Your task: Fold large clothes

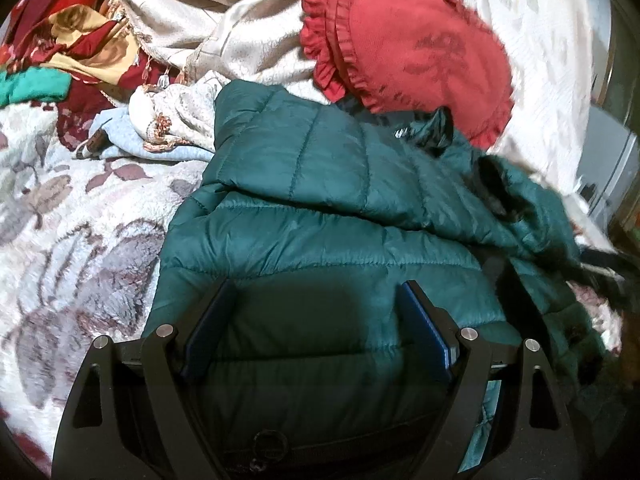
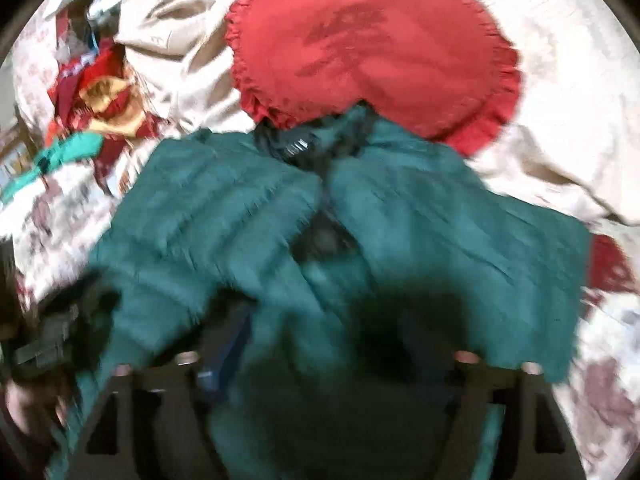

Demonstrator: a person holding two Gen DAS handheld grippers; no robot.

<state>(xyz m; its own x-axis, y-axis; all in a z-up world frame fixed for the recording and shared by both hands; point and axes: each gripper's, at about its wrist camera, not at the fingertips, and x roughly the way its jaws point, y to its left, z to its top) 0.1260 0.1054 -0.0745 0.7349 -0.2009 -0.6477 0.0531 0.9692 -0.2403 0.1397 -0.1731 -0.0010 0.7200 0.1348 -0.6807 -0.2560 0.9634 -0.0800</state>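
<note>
The left tool (image 1: 318,312) stands wide, its two blue pads (image 1: 426,332) apart over the near hem of the jacket (image 1: 320,184), with quilted cloth lying between them but not pinched. The right tool (image 2: 326,344) shows only in its own blurred view; its fingers stand wide apart, with the jacket's cloth beneath and between them, and whether the pads touch it cannot be told. The jacket, a dark green puffer, lies spread on the bed (image 1: 72,216), one quilted panel folded across its upper half and a black-lined collar (image 1: 432,132) at the far end. A red frilled cushion (image 1: 408,48) rests just beyond the collar, its lower edge overlapping the jacket. A cream blanket (image 1: 208,24) is heaped behind and beside the cushion. To the left of the jacket sit a pale blue cloth (image 1: 160,148), then a tangle of red and gold fabric (image 1: 80,44) and a bright green piece (image 1: 32,84). The bed's cover is white fleece with a mauve flower print.
</note>
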